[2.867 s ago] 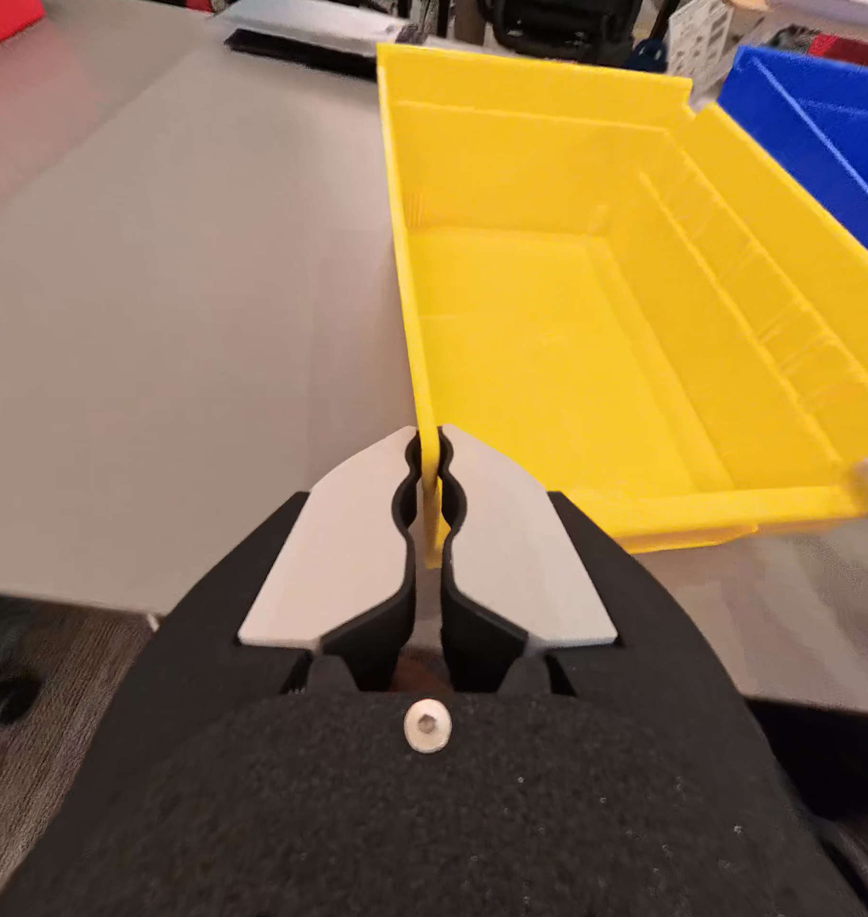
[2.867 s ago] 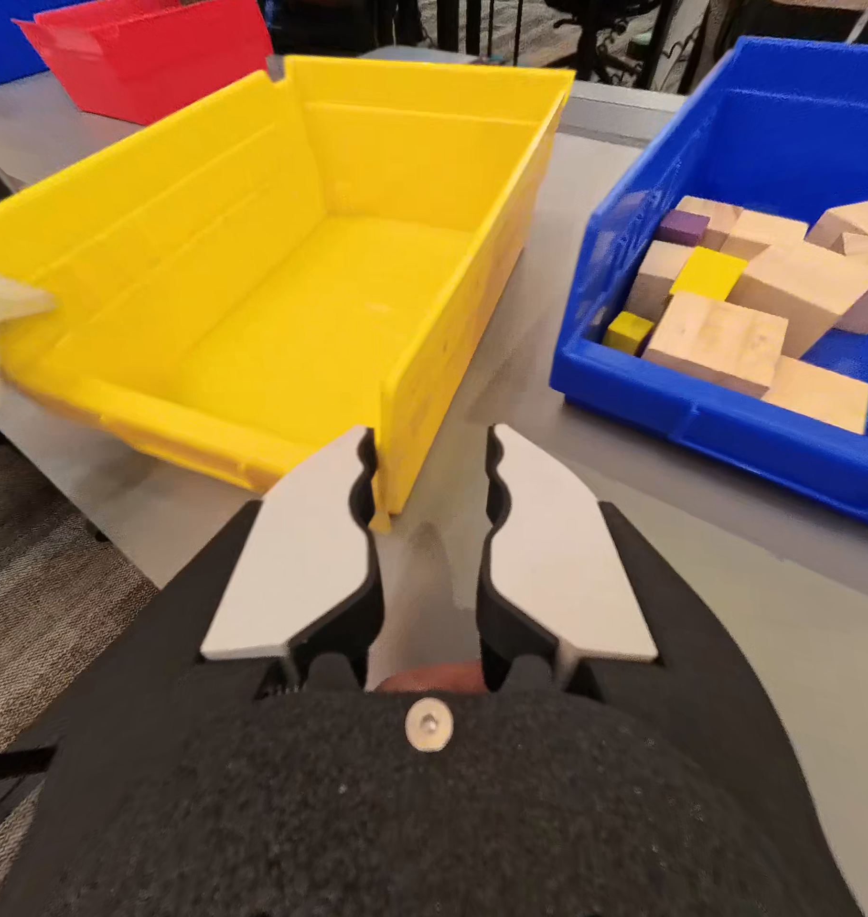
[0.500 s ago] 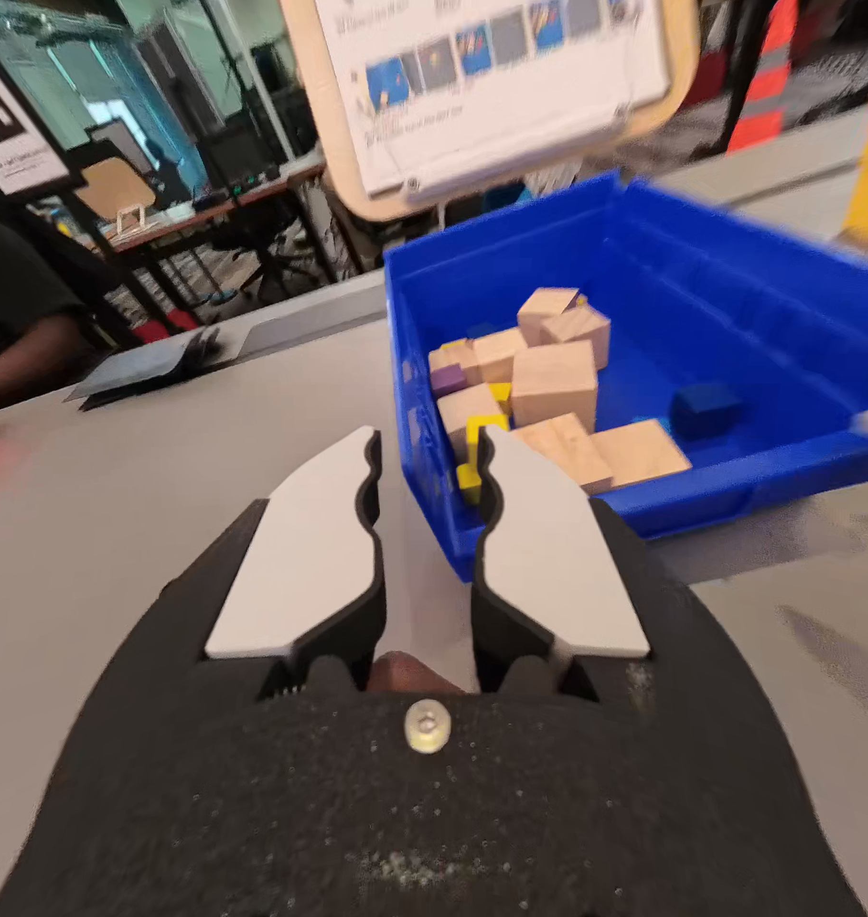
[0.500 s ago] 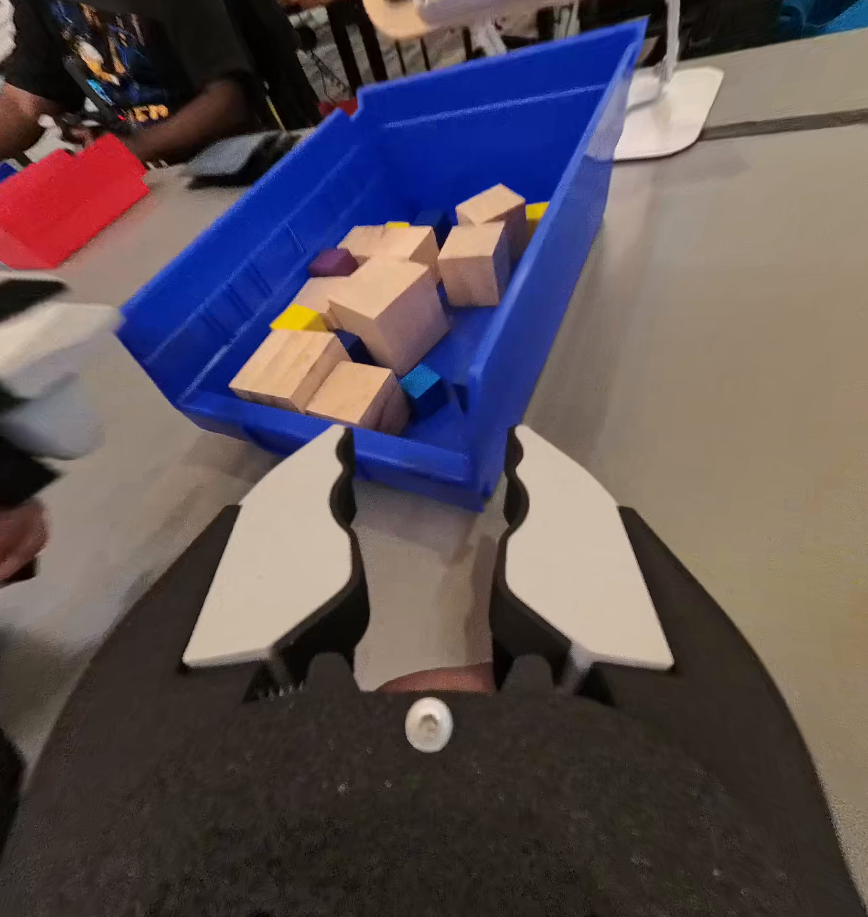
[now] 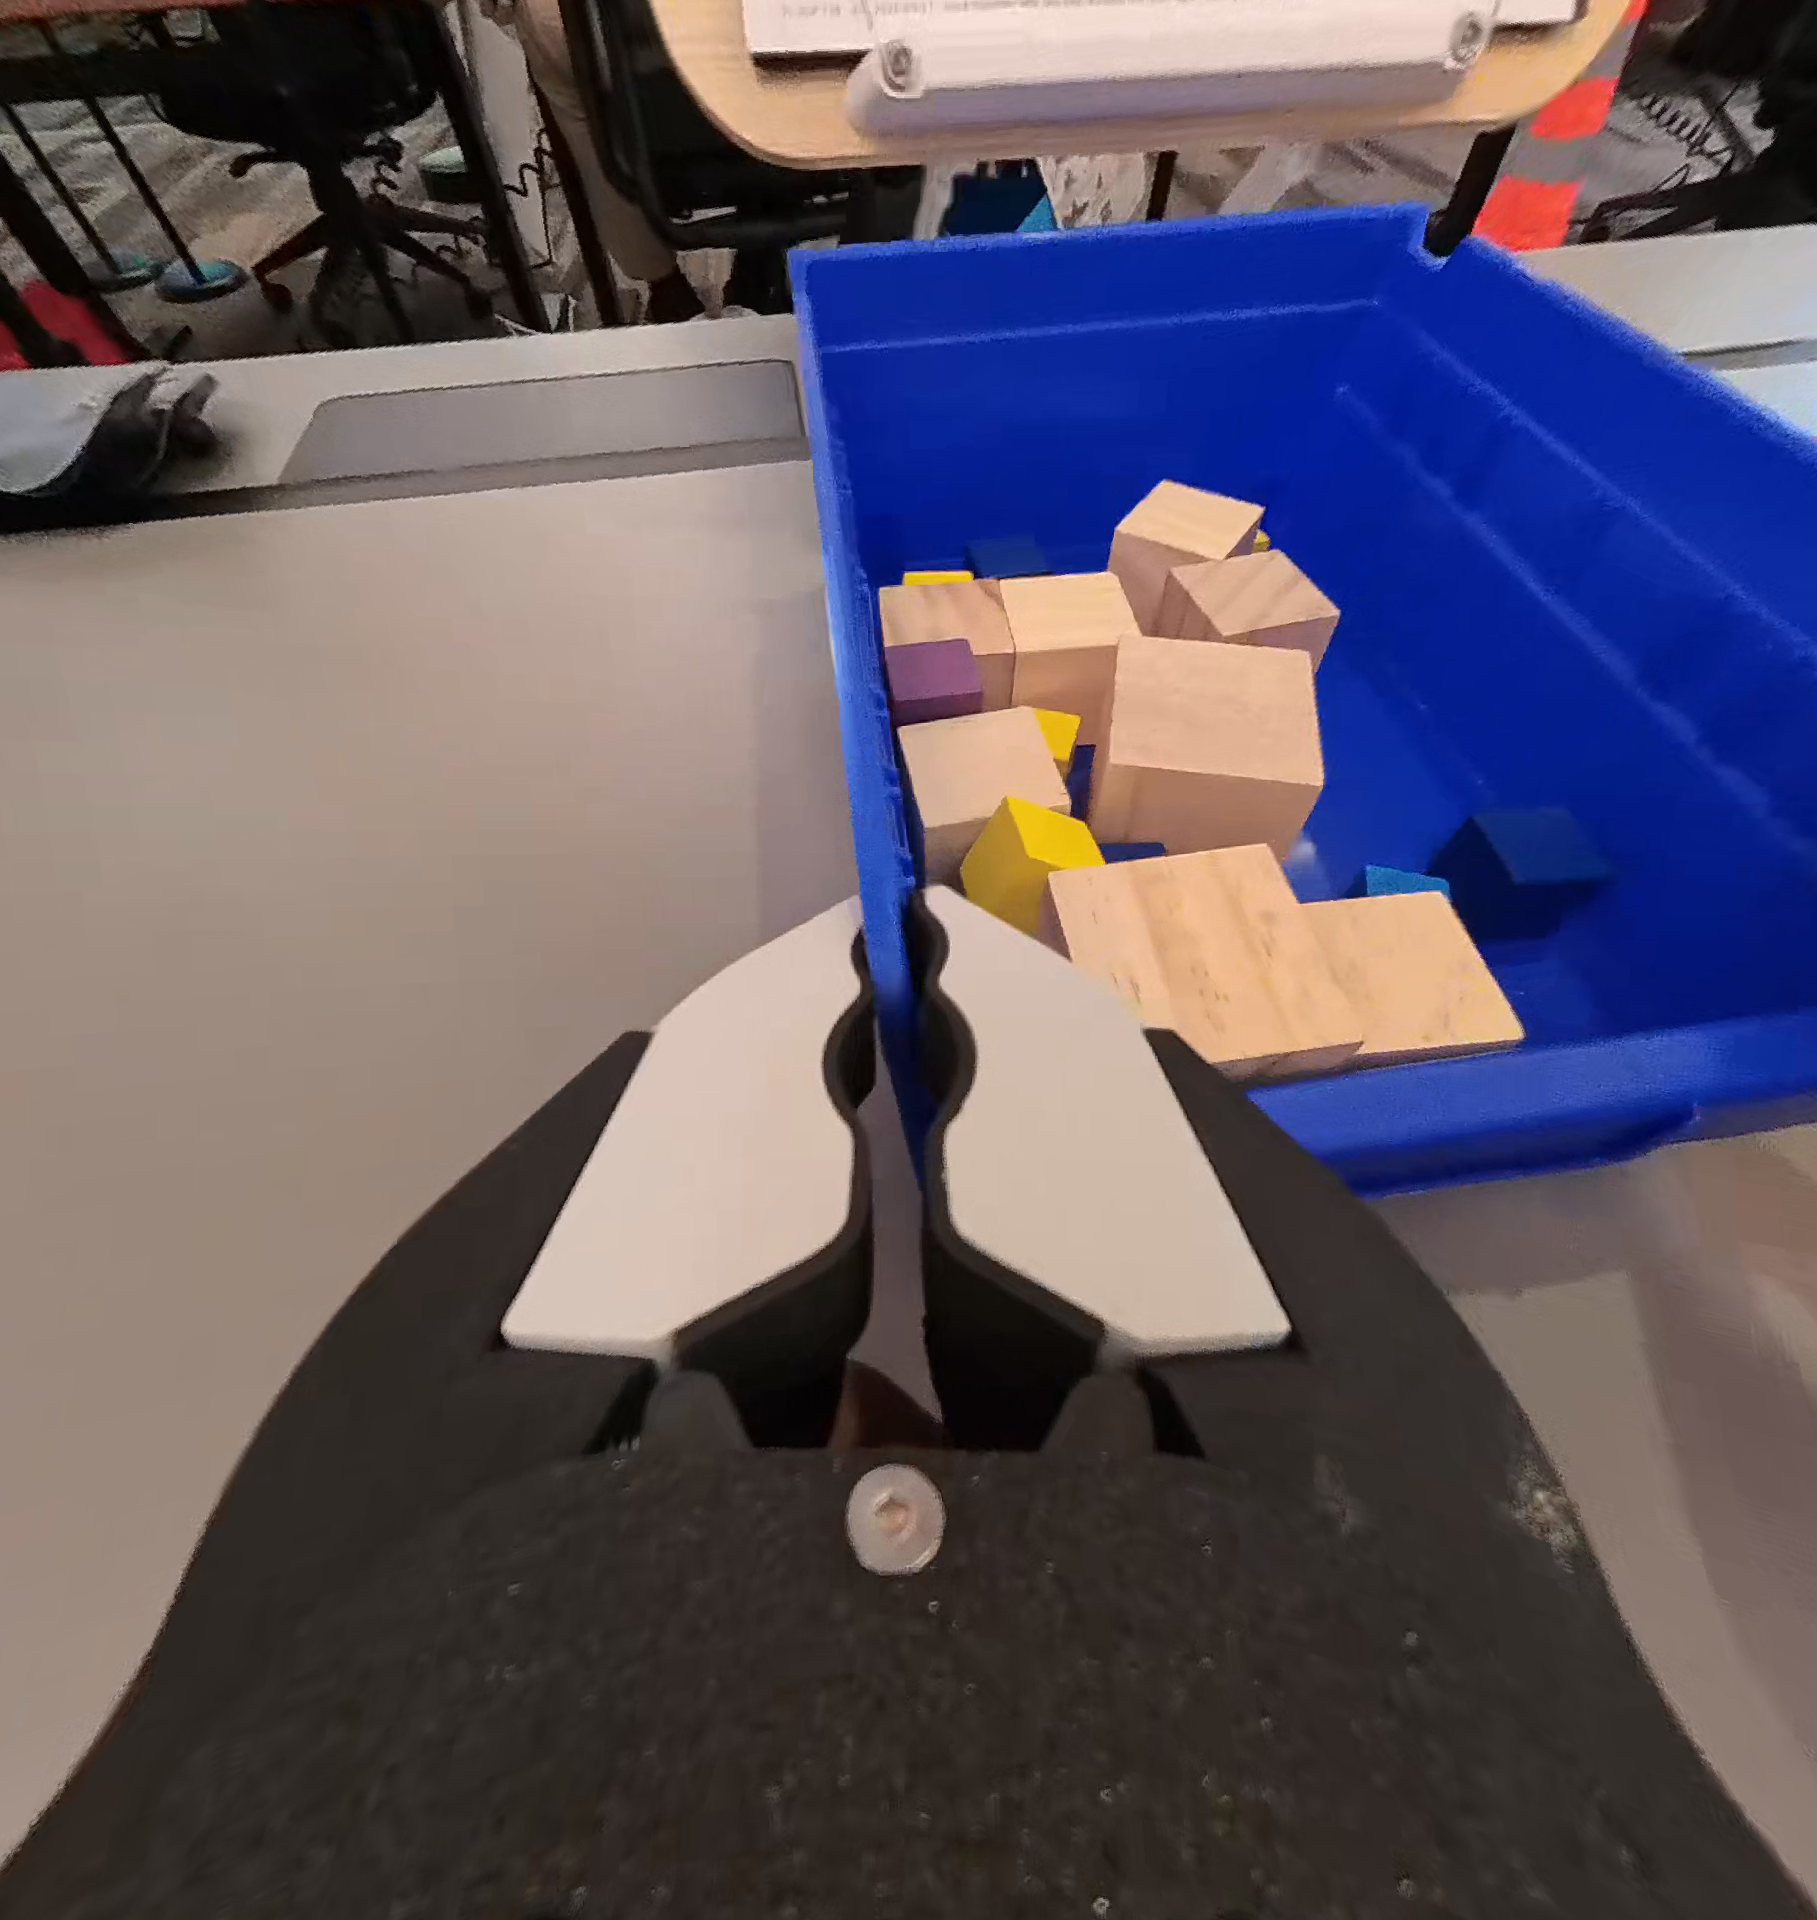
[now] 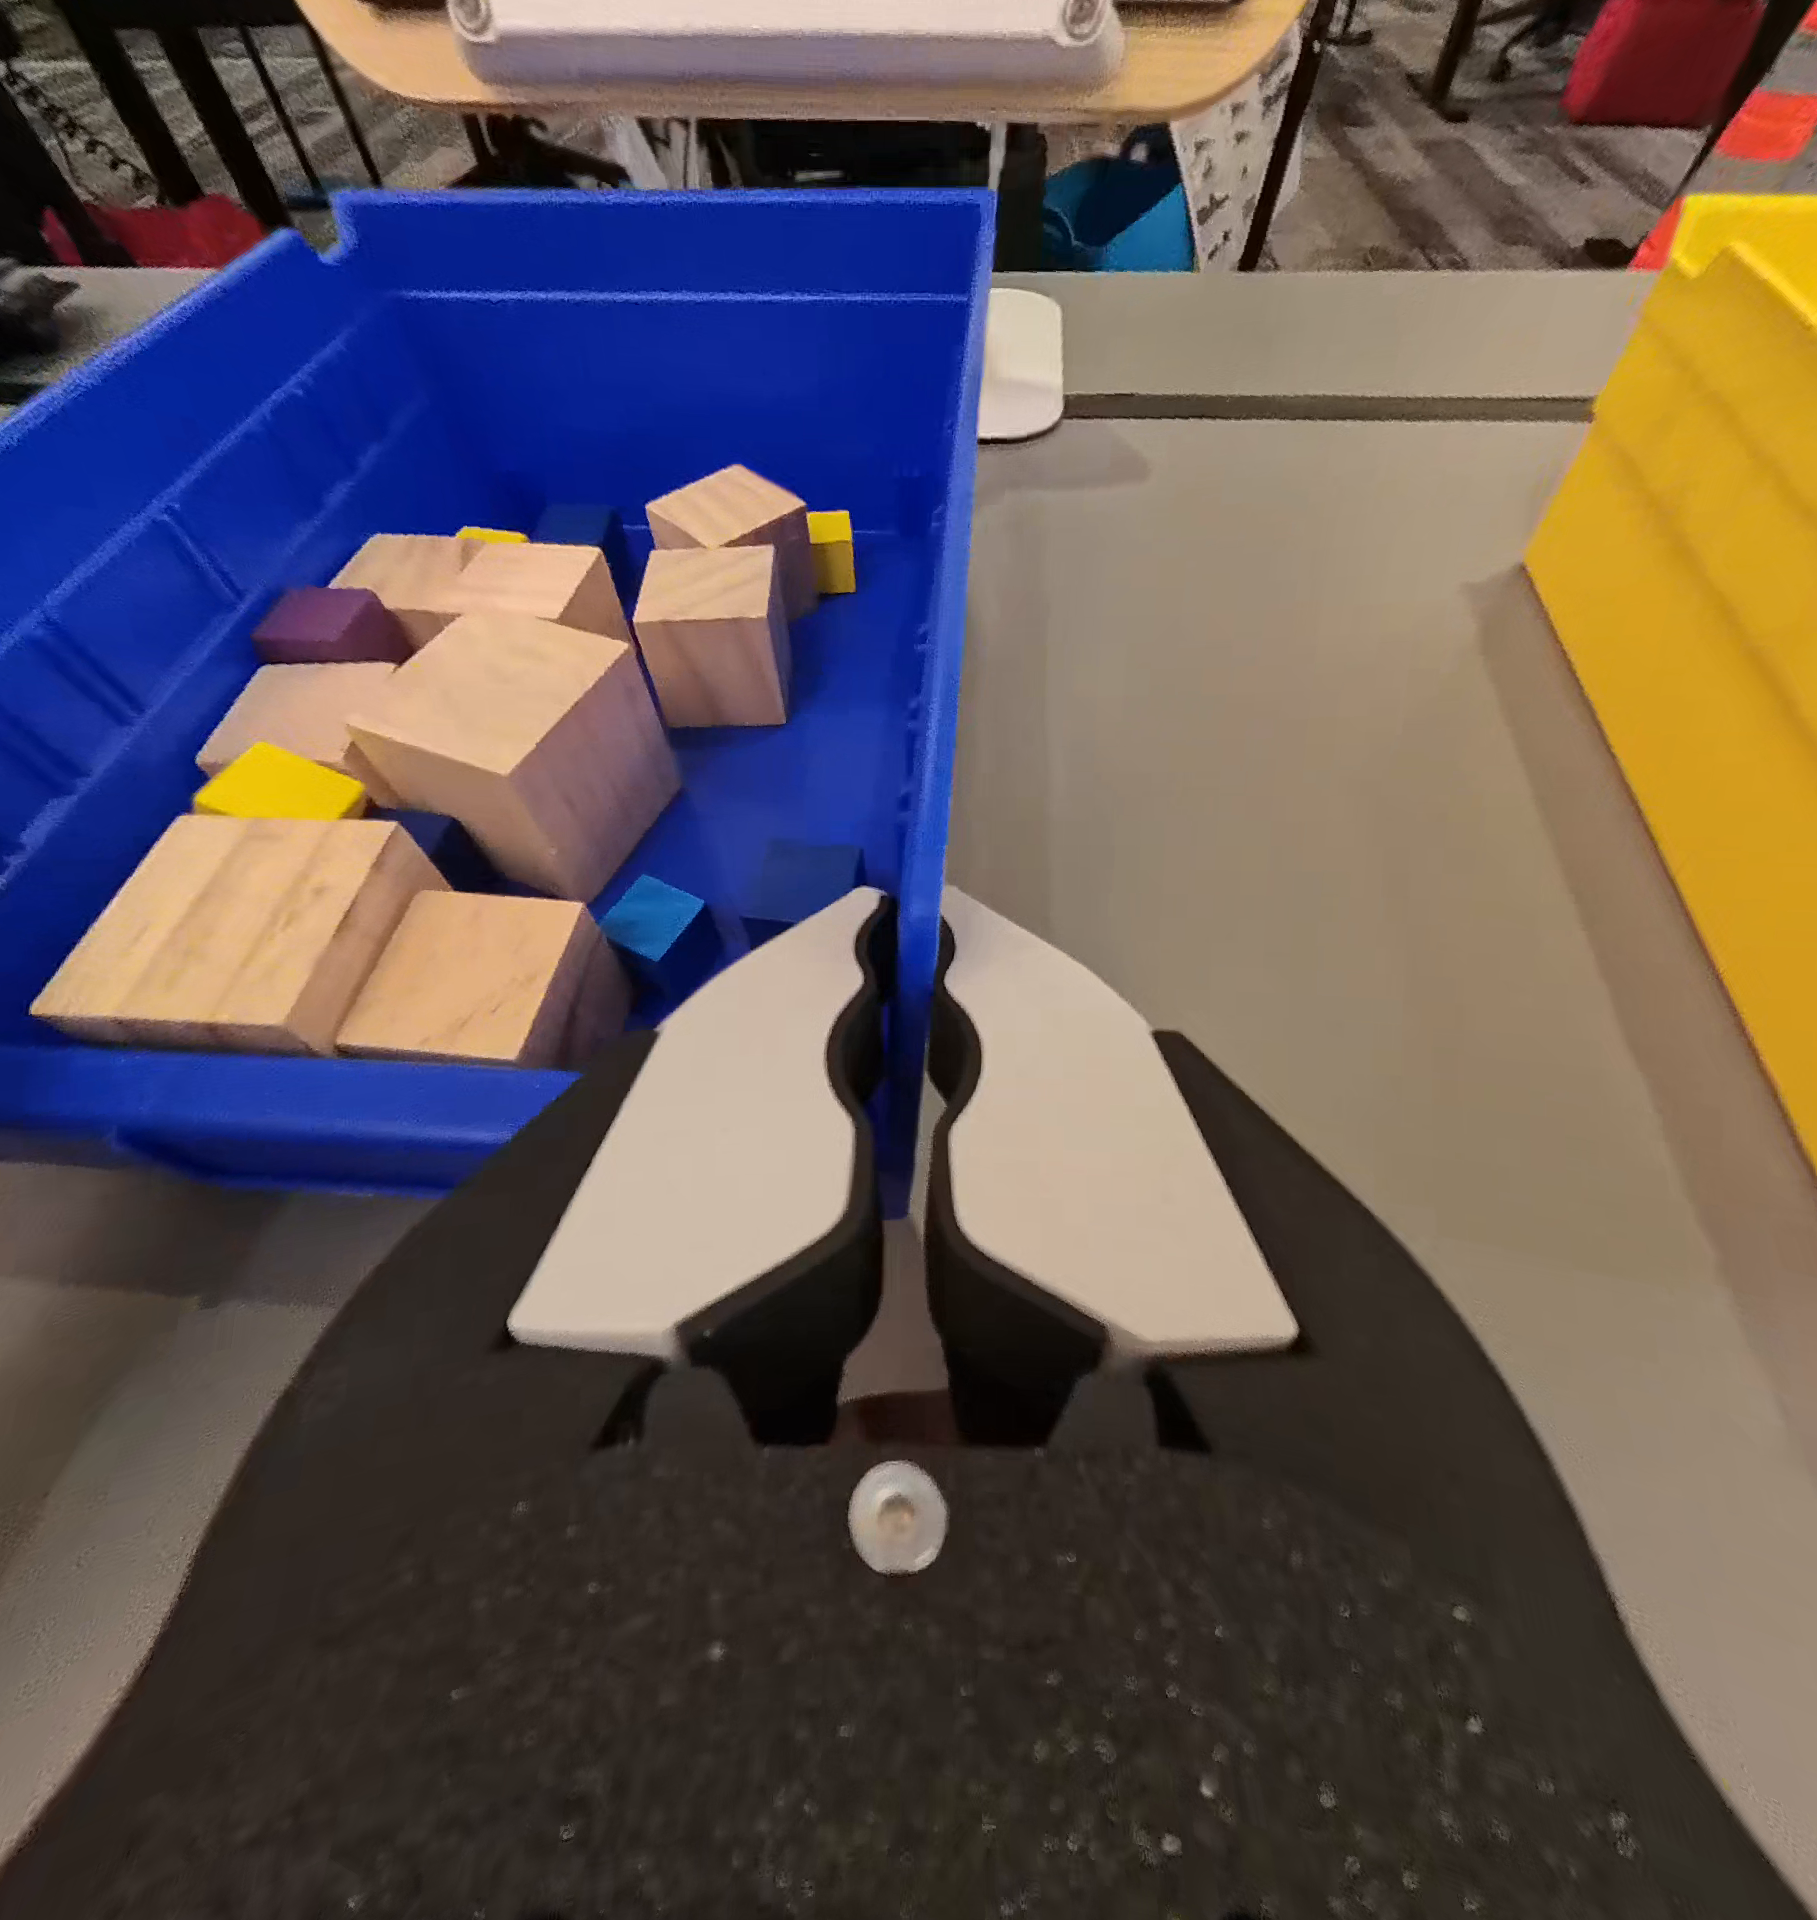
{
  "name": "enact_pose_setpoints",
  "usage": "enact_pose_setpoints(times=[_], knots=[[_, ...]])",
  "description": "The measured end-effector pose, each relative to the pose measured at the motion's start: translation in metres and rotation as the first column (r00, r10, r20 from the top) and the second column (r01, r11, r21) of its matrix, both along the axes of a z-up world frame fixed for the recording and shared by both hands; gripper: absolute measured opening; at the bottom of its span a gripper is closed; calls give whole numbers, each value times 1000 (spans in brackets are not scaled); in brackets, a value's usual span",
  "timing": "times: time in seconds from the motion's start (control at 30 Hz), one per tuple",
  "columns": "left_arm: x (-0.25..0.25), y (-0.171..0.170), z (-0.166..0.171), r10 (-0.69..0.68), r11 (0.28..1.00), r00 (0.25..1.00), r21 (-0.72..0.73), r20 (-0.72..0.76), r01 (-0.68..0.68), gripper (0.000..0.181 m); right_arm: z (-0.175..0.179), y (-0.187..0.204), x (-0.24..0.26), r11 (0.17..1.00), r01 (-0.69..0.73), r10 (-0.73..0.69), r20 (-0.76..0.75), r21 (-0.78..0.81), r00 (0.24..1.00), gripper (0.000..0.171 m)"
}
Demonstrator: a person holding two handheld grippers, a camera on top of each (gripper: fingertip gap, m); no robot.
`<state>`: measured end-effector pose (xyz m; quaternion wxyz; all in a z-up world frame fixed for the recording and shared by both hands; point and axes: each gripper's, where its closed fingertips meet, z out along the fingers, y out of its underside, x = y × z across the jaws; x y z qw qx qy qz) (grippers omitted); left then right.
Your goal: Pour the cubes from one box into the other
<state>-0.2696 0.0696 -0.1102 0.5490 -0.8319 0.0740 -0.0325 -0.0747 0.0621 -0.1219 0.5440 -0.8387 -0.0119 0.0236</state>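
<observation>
Grippers, spread half a second ago, now pinch blue box [image 5: 1091, 343] walls: left gripper [image 5: 893, 914], right gripper [image 6: 914, 914].

We can read no text, number or brand here. The only writing we find is a thin strip of small print on a white sheet [image 5: 1143, 19], cut off by the top of the left wrist view and too fine to make out. The sheet sits on a wooden board [image 5: 779, 114] under a white clip bar [image 5: 1143, 88]; the board stands past the far edge of the worktop [image 5: 364, 779], above the far wall of the blue box [image 5: 1091, 343]. In the right wrist view we see the same board [image 6: 1195, 62] with only its clip bar [image 6: 779, 42] showing.
</observation>
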Motion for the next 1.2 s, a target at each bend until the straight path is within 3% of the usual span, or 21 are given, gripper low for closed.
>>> enact_pose_setpoints(times=[0.1, 0.3, 0.47, 0.6, 0.7, 0.8, 0.93, 1.03, 1.1, 1.2], knots=[[-38, 1, 19, 42, 998, 999, 36, 8, -43, 2, 13, -2, -40, 999, -22, 24, -73, 31, 997, 2], [-154, -6, 36, 137, 988, 990, 60, 39, -139, 2, 39, 1, -157, 986, -122, 126, -34, 110, 991, 4], [-240, -13, 12, 159, 986, 986, 49, 55, -162, 3, 12, 2, -242, 971, -240, 240, 12, 24, 971, 5], [-261, -17, 0, 119, 986, 968, 90, 220, -142, 4, 0, -8, -267, 943, -330, 332, -116, 34, 936, 10], [-262, -27, 8, 154, 984, 972, 60, 176, -167, 6, 3, -24, -266, 878, -473, 457, -172, -72, 873, 13], [-254, -39, 41, 182, 977, 970, 78, 164, -197, 21, 21, -49, -243, 772, -632, 615, -167, -70, 770, 17], [-219, -65, 78, 159, 978, 980, 115, 119, -173, 29, 46, -74, -157, 744, -668, 668, -38, 10, 743, 22], [-151, -86, 78, -17, 998, 977, 57, 212, 5, 30, 52, -84, -66, 793, -607, 599, 115, 52, 792, 25], [-97, -109, 56, -151, 987, 947, -19, 284, 162, 33, 52, -89, 2, 847, -525, 505, 178, 89, 845, 25], [-76, -132, 19, -96, 994, 976, -35, 193, 105, 30, 42, -96, 108, 937, -324, 305, 149, 130, 941, 25]])
